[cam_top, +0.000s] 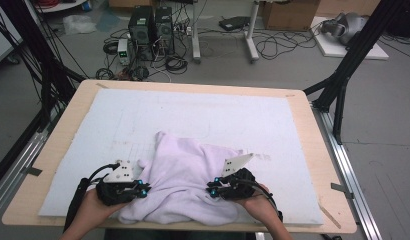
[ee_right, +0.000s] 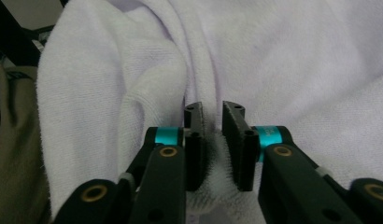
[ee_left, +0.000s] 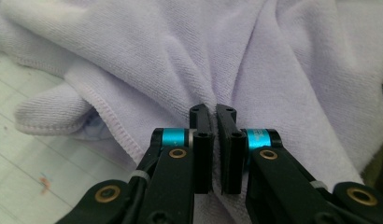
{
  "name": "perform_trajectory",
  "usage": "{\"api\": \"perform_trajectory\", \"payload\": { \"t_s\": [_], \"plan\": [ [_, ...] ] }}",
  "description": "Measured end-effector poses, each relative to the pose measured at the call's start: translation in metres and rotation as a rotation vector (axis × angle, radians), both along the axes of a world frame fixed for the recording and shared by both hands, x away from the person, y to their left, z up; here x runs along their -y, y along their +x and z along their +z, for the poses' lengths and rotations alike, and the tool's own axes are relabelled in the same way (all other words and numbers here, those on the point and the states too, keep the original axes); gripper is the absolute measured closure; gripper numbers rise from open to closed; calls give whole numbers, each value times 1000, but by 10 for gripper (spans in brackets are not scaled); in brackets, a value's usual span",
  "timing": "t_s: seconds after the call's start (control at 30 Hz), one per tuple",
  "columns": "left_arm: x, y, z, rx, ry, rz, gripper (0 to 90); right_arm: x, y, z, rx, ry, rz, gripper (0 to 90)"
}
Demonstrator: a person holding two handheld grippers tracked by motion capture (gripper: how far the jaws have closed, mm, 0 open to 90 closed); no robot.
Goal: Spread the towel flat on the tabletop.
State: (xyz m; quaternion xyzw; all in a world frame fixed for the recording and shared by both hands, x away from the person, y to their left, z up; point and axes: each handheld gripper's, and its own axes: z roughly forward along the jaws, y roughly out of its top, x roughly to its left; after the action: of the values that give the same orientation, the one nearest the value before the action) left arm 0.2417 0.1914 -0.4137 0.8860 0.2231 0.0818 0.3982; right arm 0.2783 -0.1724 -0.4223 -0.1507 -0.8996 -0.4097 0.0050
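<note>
Terry bunched between both pairs of jaws: left gripper (ee_left: pixel 213 140) and right gripper (ee_right: pixel 213 144) each pinched a fold of the towel (cam_top: pixel 185 180), crumpled at the mat's (cam_top: pixel 273 125) near edge. Lifting evenly would likely spread it best.

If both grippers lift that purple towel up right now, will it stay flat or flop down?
It will probably flop. The towel already lies bunched in soft folds, so it looks limp, not stiff. Each hand-held gripper, left and right, pinches a fold of it, so the middle would likely sag between them. Its fuzzy, looped surface suggests it won't slip out easily.
</note>
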Motion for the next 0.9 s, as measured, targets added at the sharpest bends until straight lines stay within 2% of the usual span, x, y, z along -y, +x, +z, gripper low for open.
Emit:
{"api": "perform_trajectory", "payload": {
  "t_s": [0.07, 0.13, 0.17, 0.27, 0.37, 0.47, 0.5, 0.53, 0.57, 0.63, 0.7, 0.77, 0.8, 0.87, 0.9],
  "plan": [
    [0, 0, 2, 8, -11, 11, 779, 1, 4, 1, -35, -1, 1, 612],
    [-2, 6, 6, 19, -12, 37, 602, 4, 7, 6, -29, 15, -13, 555],
    [-3, 12, 10, 24, -31, 44, 555, 7, 9, 10, -23, 30, -21, 540],
    [-7, 27, 19, 41, -56, 67, 497, 20, 19, 21, 12, 55, -75, 509],
    [-9, 50, 30, 59, -83, 99, 498, 33, 32, 24, 32, 57, -144, 506],
    [-6, 72, 33, 59, -102, 136, 526, 44, 44, 21, 41, 26, -213, 500],
    [-4, 80, 32, 60, -89, 149, 543, 47, 47, 20, 43, 20, -233, 490],
    [0, 90, 28, 42, -87, 170, 575, 50, 50, 17, 42, 3, -256, 485],
    [4, 97, 24, 32, -70, 177, 601, 54, 54, 12, 40, -35, -284, 485],
    [10, 109, 15, -9, -48, 191, 602, 63, 57, 2, 25, -63, -321, 487],
    [16, 118, 5, -5, -17, 205, 585, 71, 58, -7, 4, -78, -355, 484],
    [22, 126, -6, -12, 10, 249, 539, 75, 55, -11, -4, -60, -365, 480],
    [23, 130, -9, -13, 22, 271, 503, 74, 54, -13, -5, -71, -367, 472],
    [24, 136, -15, -28, 2, 315, 445, 71, 55, -13, 8, -82, -359, 468],
    [25, 138, -17, -32, -4, 330, 448, 69, 55, -14, 11, -84, -357, 467]
  ]
}}
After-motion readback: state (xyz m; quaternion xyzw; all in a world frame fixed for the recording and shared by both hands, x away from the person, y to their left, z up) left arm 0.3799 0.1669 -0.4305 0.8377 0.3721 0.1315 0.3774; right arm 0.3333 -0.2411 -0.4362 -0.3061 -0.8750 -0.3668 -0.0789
